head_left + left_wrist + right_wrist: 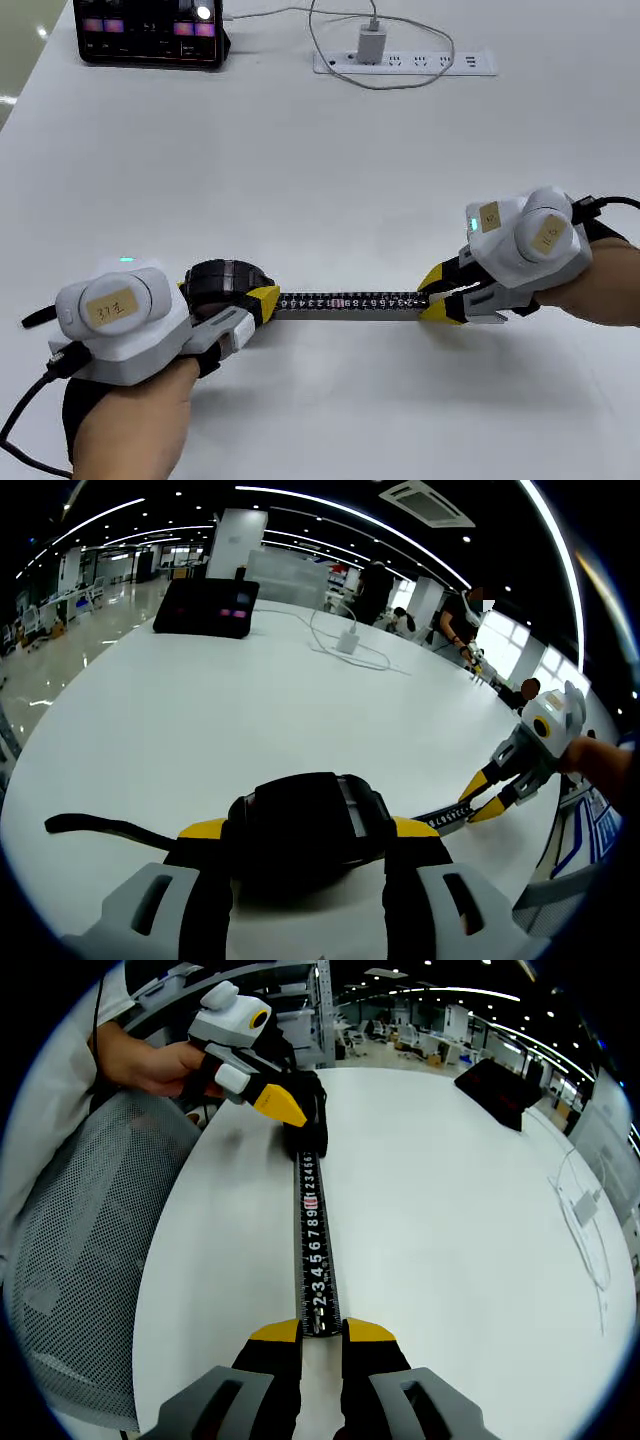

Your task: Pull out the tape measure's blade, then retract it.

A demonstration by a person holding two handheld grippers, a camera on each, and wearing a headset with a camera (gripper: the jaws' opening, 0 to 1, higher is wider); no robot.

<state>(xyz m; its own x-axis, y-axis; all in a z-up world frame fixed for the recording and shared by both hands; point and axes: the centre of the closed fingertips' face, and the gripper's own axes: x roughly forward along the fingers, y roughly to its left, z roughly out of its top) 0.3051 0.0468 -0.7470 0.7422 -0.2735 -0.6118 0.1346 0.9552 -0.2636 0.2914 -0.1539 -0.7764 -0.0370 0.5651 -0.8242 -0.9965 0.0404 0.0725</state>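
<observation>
The left claw (pixel 310 830) squeezes the black tape measure (pixel 222 281). The right claw (pixel 321 1332) is nearly closed, pinching the blade (pixel 312 1240) tip. The blade stretches over the counter (pixel 300 150) between both claws.

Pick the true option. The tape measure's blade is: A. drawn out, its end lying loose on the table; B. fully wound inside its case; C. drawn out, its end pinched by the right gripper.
C: the blade runs from the case held by the left gripper to the right gripper, whose jaws are shut on its end.
</observation>
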